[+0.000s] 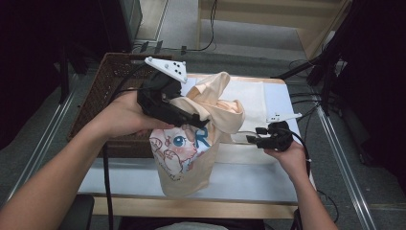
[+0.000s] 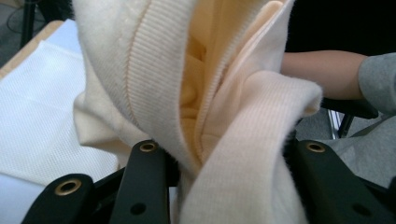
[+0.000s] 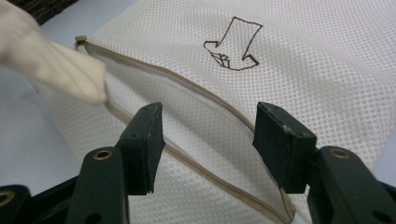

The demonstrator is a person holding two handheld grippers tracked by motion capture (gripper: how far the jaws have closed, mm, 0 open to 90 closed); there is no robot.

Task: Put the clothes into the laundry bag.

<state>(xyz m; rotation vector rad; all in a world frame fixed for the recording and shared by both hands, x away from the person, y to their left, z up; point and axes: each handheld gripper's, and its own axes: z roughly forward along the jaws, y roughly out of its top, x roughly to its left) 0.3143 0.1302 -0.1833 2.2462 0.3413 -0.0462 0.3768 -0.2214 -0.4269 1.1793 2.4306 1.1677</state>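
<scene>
Cream garment point(image 1: 191, 143): hangs above table point(image 1: 143, 177), beside mesh bag point(image 3: 289, 60)
Left gripper point(image 1: 194, 117): clamped on garment
Right gripper point(image 3: 208, 135): released, over bag zipper point(image 3: 187, 93)
Done: garment lifted
Left: open bag, put garment inside

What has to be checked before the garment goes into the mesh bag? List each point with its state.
1. Left gripper clamped on the garment: ok.
2. Garment lifted clear of the table: cannot tell; its lower end looks close to the surface.
3. Zip of the mesh bag open: ok.
4. Right gripper holding the bag's mouth: not ok; the jaws stand open over the zip and grip nothing.
5. Garment above the opening: not ok; it hangs beside the bag.
</scene>
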